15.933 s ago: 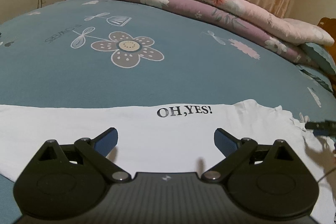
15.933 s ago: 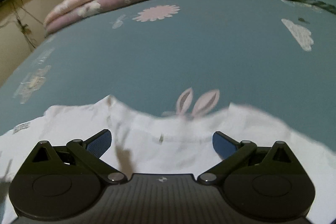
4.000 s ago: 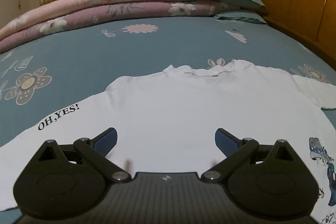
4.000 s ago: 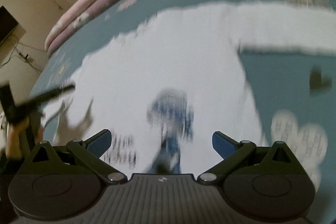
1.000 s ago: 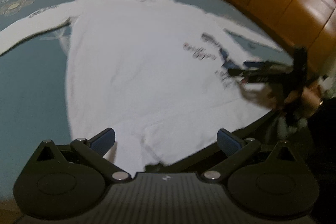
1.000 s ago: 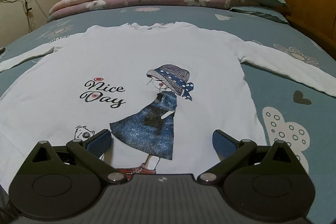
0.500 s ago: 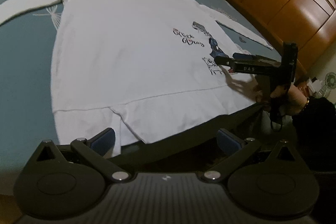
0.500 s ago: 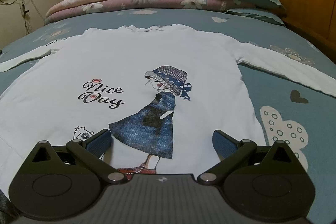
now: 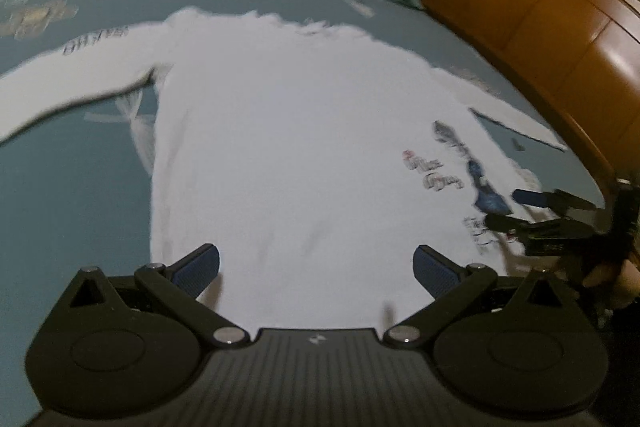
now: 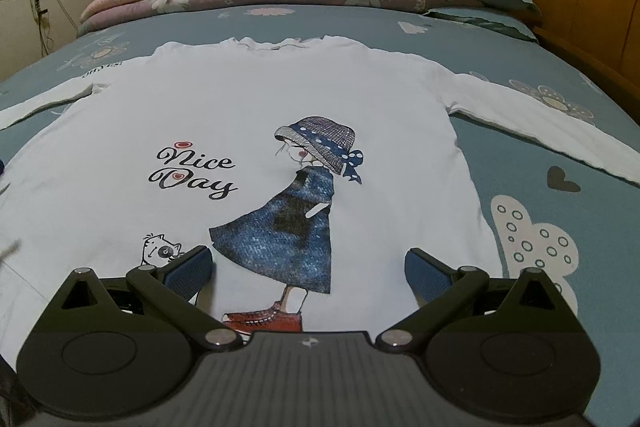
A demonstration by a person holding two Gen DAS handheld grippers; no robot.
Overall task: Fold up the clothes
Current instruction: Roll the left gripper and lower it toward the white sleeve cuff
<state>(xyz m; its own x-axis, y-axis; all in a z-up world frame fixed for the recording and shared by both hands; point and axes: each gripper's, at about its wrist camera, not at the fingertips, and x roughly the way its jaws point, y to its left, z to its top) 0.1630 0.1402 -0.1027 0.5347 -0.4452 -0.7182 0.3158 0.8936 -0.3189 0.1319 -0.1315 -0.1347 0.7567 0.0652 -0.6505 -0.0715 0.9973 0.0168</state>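
Left camera, blurred: the left gripper (image 9: pixel 316 261) is spread wide and holds nothing above the white shirt (image 9: pixel 288 147); the right gripper (image 9: pixel 508 209) hovers at three o'clock. Right camera: its jaws gape empty over the shirt's hem, flat on the bed (image 10: pixel 540 75).

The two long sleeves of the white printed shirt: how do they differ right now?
The sleeve toward the wooden headboard is plain white, while the opposite sleeve carries dark lettering near the shoulder. The plain sleeve shows most of its length in the right wrist view; the lettered sleeve runs off that frame's left edge. Both lie flat and unfolded on the blue bedsheet, spread away from the white printed shirt.
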